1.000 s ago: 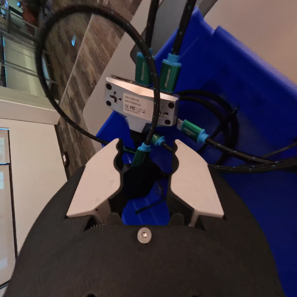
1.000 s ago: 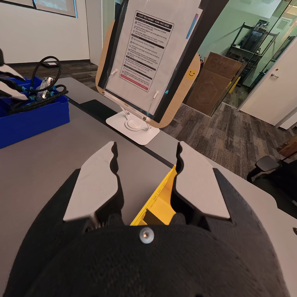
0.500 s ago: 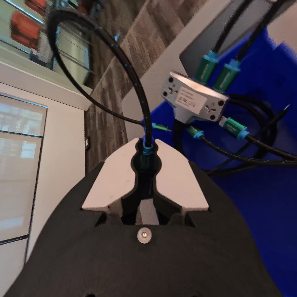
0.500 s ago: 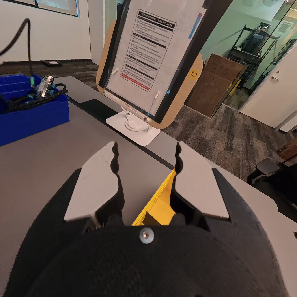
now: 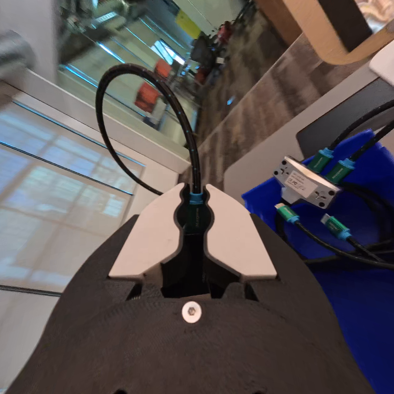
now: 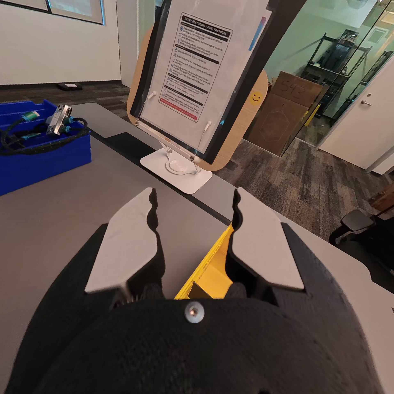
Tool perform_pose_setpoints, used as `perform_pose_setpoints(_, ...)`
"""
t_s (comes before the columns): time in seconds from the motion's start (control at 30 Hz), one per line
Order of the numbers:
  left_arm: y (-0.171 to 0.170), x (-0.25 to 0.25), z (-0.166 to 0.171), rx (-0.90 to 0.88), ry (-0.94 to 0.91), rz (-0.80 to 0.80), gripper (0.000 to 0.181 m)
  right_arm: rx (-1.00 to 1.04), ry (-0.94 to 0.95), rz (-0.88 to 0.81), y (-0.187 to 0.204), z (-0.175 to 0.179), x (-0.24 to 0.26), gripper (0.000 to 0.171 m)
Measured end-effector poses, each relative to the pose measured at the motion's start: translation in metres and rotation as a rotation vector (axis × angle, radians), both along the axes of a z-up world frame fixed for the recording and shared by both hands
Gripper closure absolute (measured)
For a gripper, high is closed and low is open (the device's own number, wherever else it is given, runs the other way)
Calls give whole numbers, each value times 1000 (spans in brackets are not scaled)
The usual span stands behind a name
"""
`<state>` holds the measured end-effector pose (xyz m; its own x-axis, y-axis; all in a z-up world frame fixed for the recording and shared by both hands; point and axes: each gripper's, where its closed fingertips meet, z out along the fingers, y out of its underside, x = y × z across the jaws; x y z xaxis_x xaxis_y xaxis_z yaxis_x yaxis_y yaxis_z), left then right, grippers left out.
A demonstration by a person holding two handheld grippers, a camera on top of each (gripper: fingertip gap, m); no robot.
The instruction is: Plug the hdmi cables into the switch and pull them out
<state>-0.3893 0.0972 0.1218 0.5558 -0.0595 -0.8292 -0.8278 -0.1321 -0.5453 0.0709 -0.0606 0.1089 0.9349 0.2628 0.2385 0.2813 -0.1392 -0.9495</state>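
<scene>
My left gripper (image 5: 197,189) is shut on the green HDMI plug (image 5: 196,211) of a black braided cable (image 5: 136,72) that loops up and back. It is lifted left of the blue bin (image 5: 351,298). The silver switch (image 5: 307,185) leans in the bin with two green plugs (image 5: 332,168) in it; two loose plugs (image 5: 287,213) lie below it. My right gripper (image 6: 194,191) is open and empty over the grey table (image 6: 53,223). The bin (image 6: 42,162) and switch (image 6: 57,121) show at its far left.
A tilted board with a printed sheet (image 6: 196,70) stands on a white base (image 6: 179,172) at the back of the table. A yellow bin (image 6: 211,273) lies under my right gripper. An office chair (image 6: 362,234) sits off the table's right edge.
My left gripper shut on the cable plug, then lifted and swung left, away from the switch and the bin. The right gripper has barely moved.
</scene>
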Motion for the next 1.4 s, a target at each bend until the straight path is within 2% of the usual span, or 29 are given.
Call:
perform_pose_setpoints(0.03,-4,12,3,28,61,2,170,-1,6,-1,0,0,1,103)
perform_pose_setpoints(0.23,-26,100,0,128,295,-103,170,-10,30,-2,0,-3,4,102)
perform_pose_setpoints(0.43,-40,154,-21,157,432,-186,170,-17,26,0,0,-5,3,102)
perform_pose_setpoints(1.03,-54,174,-34,142,537,-230,170,-53,21,0,3,-14,5,102)
perform_pose_setpoints(1.17,-61,176,-27,130,458,-256,170,-59,18,6,2,-15,2,102)
perform_pose_setpoints(1.4,-89,156,17,119,139,-352,170,-75,11,88,8,-24,-27,103)
